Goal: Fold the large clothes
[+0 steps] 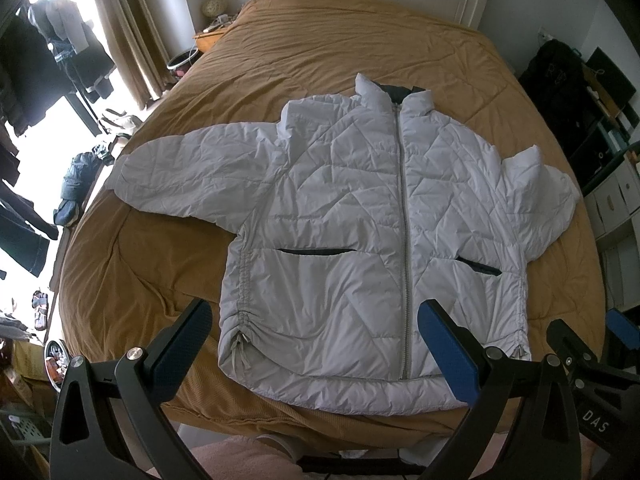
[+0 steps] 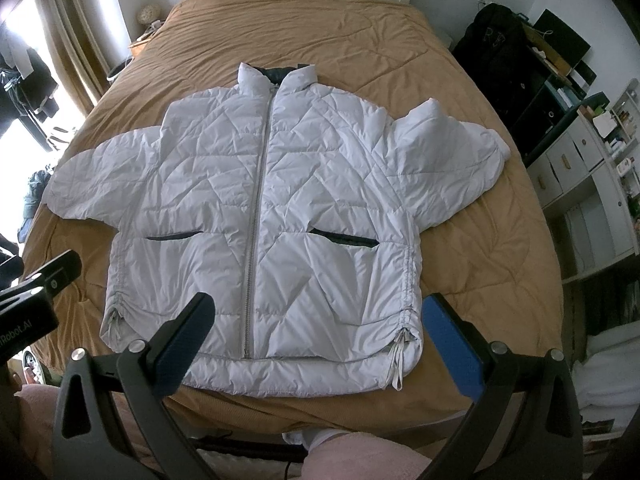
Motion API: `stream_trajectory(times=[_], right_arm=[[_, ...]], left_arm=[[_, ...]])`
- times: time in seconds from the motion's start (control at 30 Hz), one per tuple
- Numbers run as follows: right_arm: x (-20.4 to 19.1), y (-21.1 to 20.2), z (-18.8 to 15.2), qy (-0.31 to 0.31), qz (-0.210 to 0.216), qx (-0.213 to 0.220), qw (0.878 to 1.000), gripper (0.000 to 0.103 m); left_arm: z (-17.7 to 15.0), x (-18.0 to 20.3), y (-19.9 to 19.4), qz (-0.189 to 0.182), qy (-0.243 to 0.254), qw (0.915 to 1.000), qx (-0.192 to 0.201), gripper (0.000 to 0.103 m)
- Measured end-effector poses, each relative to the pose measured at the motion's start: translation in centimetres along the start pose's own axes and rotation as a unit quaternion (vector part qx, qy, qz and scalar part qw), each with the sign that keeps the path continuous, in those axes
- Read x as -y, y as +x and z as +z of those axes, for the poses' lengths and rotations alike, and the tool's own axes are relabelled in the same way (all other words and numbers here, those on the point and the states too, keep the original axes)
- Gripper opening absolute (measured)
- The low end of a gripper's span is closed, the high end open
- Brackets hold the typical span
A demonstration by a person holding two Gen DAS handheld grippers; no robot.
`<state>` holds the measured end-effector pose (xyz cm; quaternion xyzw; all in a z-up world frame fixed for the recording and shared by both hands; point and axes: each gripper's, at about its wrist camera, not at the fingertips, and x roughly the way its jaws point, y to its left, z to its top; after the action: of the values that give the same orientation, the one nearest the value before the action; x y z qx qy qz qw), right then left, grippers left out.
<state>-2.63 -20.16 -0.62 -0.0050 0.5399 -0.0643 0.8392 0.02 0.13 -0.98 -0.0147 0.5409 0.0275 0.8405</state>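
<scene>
A white quilted jacket [image 1: 360, 220] lies zipped and face-up, sleeves spread, on a bed [image 1: 320, 40] with a tan cover. The left claw [image 1: 316, 344] and right claw [image 2: 320, 332] hover above its hem, both spread wide and holding nothing.

"DAS" marks the right gripper [image 1: 596, 426]; "Robot.AI" (start cut off) the left gripper [image 2: 16, 330].

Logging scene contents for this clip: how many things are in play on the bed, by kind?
Jackets: 1, jacket, white, zipped, flat on the bed
Grippers: 2, left gripper and right gripper, both open, empty
Total: 3
</scene>
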Motion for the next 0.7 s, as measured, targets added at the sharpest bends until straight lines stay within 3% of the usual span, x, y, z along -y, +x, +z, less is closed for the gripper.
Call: stream_trajectory(times=[0.43,0.6,0.7], right_arm=[[0.0,0.0,0.2,0.001,0.001,0.000,1.000,0.103],[-0.5,0.4,0.5,-0.003,-0.021,0.000,1.000,0.103],[-1.0,-1.0,1.9,-0.035,-0.014,0.016,0.999,0.103]], left_arm=[[0.1,0.0,0.0,-0.003,-0.001,1.0000,-0.001,0.102],[2.4,-1.8,-0.7,-0.048,-0.028,0.9985,-0.002,0.102],[5.6,-4.3,-2.9,-0.053,-0.025,0.9961,0.067,0.103]])
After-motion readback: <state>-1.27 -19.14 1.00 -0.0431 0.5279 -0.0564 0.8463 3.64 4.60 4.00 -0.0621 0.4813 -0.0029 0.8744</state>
